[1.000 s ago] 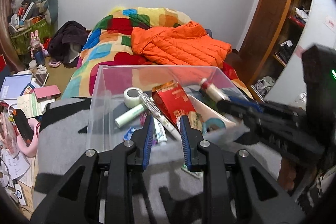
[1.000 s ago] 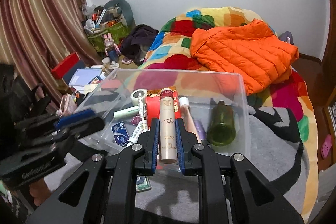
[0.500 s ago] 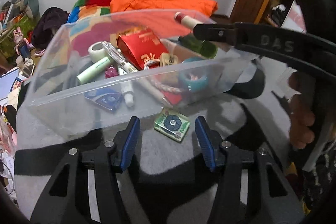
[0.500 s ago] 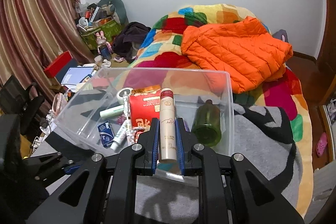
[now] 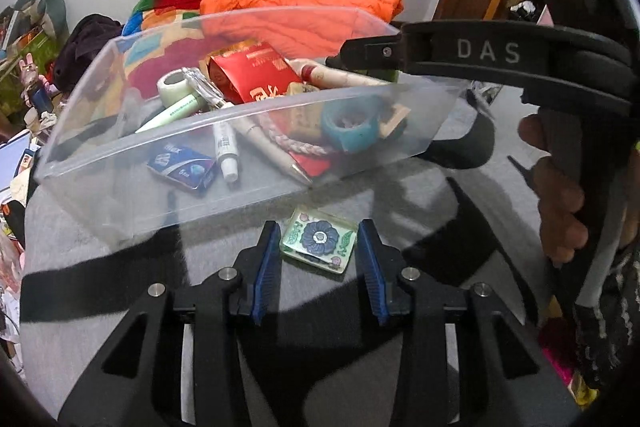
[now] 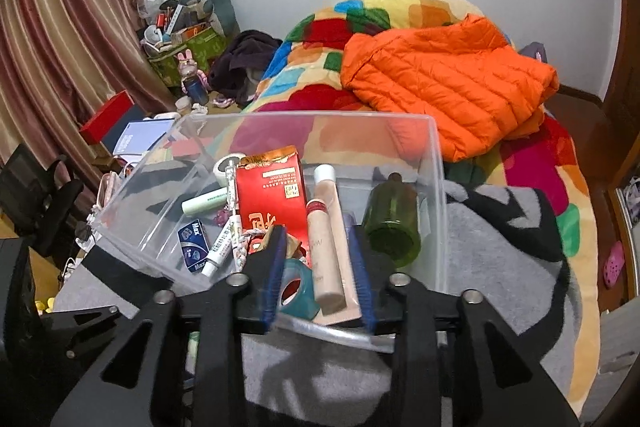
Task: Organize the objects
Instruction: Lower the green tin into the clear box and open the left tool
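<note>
A clear plastic bin [image 5: 100,163] [image 6: 438,195] stands on a grey blanket and holds several small items. A square green tile with a blue flower [image 5: 319,241] lies on the blanket just outside the bin's near wall. My left gripper [image 5: 319,269] is open, its blue pads on either side of the tile, apart from it. My right gripper [image 6: 318,277] is open over the bin's near edge. A beige tube with a red band [image 6: 324,247] [image 5: 340,77] lies loose in the bin between its fingers, beside a teal tape roll [image 6: 298,293] [image 5: 352,127].
The bin also holds a red box [image 6: 272,195], a green bottle [image 6: 394,219], a white tape roll [image 5: 174,87], a blue card box [image 5: 180,167] and small tubes. An orange jacket [image 6: 448,87] lies on the colourful bed behind. Clutter sits on the floor at left [image 6: 132,135].
My right gripper opened and let the beige tube drop into the bin. My left gripper opened and moved down and forward until its pads flank the flower tile.
</note>
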The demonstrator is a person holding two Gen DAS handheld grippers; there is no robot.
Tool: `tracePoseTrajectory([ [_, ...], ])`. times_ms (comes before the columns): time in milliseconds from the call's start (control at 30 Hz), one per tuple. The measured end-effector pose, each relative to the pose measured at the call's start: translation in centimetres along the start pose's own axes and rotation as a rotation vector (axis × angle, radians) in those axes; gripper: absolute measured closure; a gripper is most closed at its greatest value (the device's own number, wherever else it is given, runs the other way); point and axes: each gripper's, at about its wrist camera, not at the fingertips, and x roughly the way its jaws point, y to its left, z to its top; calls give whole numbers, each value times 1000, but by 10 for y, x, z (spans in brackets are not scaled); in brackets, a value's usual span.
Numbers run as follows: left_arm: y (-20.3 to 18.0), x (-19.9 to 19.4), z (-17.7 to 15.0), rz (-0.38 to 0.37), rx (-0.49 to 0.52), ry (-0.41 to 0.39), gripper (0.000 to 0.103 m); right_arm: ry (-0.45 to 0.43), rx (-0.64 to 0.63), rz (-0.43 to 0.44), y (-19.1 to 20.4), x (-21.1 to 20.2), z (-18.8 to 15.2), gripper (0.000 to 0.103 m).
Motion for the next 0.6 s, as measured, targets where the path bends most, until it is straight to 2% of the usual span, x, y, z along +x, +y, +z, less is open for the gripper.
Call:
tracePoseTrajectory([
  [200, 1, -44, 12, 5, -8, -116, 63, -54, -17, 14, 6, -27, -1, 69],
  [333, 15, -63, 29, 40, -33, -179, 63, -98, -36, 17, 14, -46, -3, 60],
  [400, 23, -67, 36, 60, -45, -198, 63, -126, -51, 8, 19, -55, -5, 53],
  [467, 29, -66, 43, 97, -60, -207, 63, -149, -59, 0, 23, -61, -8, 43],
  [600, 46, -52, 53, 115, -105, -176, 63, -181, -74, -10, 31, -72, -17, 37],
])
